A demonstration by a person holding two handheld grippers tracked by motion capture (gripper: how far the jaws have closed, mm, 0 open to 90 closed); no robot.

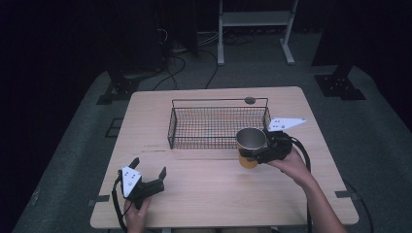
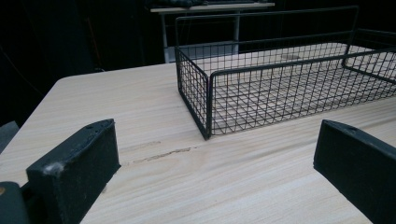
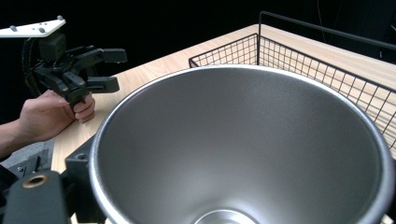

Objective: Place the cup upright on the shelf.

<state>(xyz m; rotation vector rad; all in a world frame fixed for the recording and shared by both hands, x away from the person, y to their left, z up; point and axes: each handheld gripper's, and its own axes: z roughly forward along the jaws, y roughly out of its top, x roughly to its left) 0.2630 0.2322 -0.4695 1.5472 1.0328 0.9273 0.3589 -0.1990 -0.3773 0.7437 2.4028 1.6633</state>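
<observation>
Right gripper (image 1: pixel 260 154) clamped on cup (image 1: pixel 250 145) just before wire basket (image 1: pixel 217 124), near its right corner. Left gripper (image 1: pixel 148 171) spread, empty, well apart. Cup likely light, rigid, slick steel inside; grip rim wall.

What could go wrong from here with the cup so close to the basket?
The right gripper holds the cup by one side of its rim, so it may tilt or slip. The cup sits just outside the wire basket's near wall and could catch the top wire if moved in low. The open left gripper is too far away to help.
</observation>
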